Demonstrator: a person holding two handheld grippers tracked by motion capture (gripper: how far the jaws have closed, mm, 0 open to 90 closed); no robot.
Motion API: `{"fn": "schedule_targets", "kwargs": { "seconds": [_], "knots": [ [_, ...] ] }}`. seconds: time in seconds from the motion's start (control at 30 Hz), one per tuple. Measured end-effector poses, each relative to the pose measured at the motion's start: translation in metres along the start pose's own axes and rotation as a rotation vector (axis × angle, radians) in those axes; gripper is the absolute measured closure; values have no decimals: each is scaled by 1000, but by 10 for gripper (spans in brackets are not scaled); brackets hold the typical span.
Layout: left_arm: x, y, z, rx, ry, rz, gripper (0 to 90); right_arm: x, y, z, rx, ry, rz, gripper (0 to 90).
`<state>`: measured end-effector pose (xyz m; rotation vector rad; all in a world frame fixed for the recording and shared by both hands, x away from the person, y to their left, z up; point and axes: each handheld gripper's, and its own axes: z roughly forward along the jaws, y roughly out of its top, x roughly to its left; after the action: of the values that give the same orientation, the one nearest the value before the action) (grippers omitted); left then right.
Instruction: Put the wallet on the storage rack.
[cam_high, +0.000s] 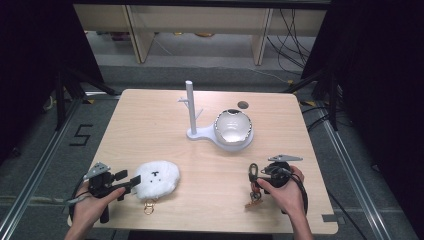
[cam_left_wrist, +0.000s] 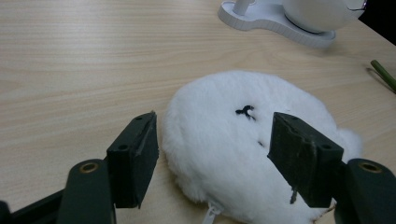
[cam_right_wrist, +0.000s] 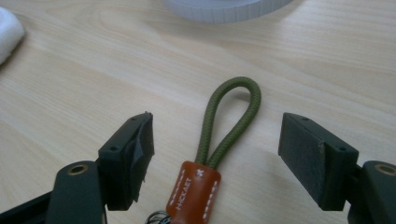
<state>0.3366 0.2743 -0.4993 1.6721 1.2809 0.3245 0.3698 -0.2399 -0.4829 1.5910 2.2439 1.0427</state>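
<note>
A white fluffy plush charm (cam_high: 157, 177) with a small black face lies at the table's front left, a gold clasp (cam_high: 149, 206) at its near edge. My left gripper (cam_high: 129, 179) is open at its left side. In the left gripper view the plush (cam_left_wrist: 210, 158) lies between the spread jaws of the left gripper (cam_left_wrist: 212, 135), and the pads do not press it. At the front right lies a keychain (cam_high: 253, 186) with a green cord loop (cam_right_wrist: 231, 116) and a brown leather tab (cam_right_wrist: 194, 191). My right gripper (cam_high: 257, 179) (cam_right_wrist: 217, 140) is open, with the loop between its jaws, untouched.
A white peg stand (cam_high: 191, 107) with a rounded bowl (cam_high: 232, 126) on its base stands at mid-table. A small round hole (cam_high: 243, 104) lies behind it. The wooden table (cam_high: 150, 125) ends just behind both hands. Dark frames and cables flank the table.
</note>
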Motion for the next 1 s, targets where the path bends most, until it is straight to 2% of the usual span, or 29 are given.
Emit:
{"fn": "schedule_targets", "kwargs": {
  "seconds": [0.07, 0.1, 0.13, 0.2, 0.27, 0.3, 0.33, 0.37, 0.4, 0.43, 0.47, 0.53, 0.57, 0.67, 0.7, 0.73, 0.77, 0.8, 0.83, 0.87, 0.9, 0.93, 1.0],
  "knots": [
    [1, 3, 1, 18, -5, 10, 321, 0, 0, 0, -11, -7, -2, 280],
    [2, 8, 5, 51, -13, 13, 320, -1, 0, -1, 5, -44, -14, 285],
    [2, 8, 5, 51, -13, 13, 320, -1, 0, -1, 5, -44, -14, 285],
    [3, 15, 8, 104, -27, 17, 321, -1, 0, -2, -2, -35, -8, 303],
    [3, 17, 9, 112, -22, 17, 325, -2, -1, -2, 10, -50, -5, 304],
    [3, 23, 9, 129, -18, 40, 324, -5, -1, -3, 0, -28, -53, 313],
    [3, 23, 9, 129, -18, 40, 324, -5, -1, -3, 0, -28, -53, 313],
    [2, 27, 9, 143, -18, 44, 324, -2, -1, -5, 27, -41, -35, 317],
    [2, 30, 8, 162, -20, 56, 323, -1, -2, -6, 34, -30, -38, 322],
    [3, 37, 9, 203, -18, 78, 324, -2, -1, -6, 34, -46, -62, 330],
    [3, 37, 9, 203, -18, 78, 323, -2, -1, -6, 34, -46, -62, 330],
    [5, 44, 11, 256, -15, 110, 322, 0, 0, -8, 47, -44, -64, 338],
    [6, 47, 13, 264, -17, 116, 322, 1, 1, -10, 53, -45, -54, 332],
    [9, 53, 22, 283, -25, 104, 317, 2, 0, -12, 37, -46, -62, 325],
    [9, 55, 27, 343, -20, 112, 316, 2, 0, -14, 60, -72, -80, 320],
    [9, 55, 27, 343, -20, 112, 316, 2, 0, -14, 60, -72, -80, 320],
    [11, 55, 30, 361, -32, 114, 316, 3, 0, -14, 59, -52, -73, 317],
    [12, 55, 33, 377, -35, 105, 316, 4, 0, -15, 67, -50, -61, 315],
    [14, 57, 38, 414, -34, 91, 315, 4, 1, -17, 59, -39, -65, 314],
    [14, 57, 38, 414, -34, 91, 313, 4, 1, -17, 59, -39, -65, 314],
    [16, 56, 43, 430, -21, 80, 308, 6, 1, -18, 76, -53, -34, 311],
    [16, 56, 43, 430, -21, 80, 309, 6, 1, -18, 76, -53, -34, 311],
    [16, 56, 46, 460, -21, 71, 309, 4, 1, -16, 53, -45, -65, 309]
  ]
}}
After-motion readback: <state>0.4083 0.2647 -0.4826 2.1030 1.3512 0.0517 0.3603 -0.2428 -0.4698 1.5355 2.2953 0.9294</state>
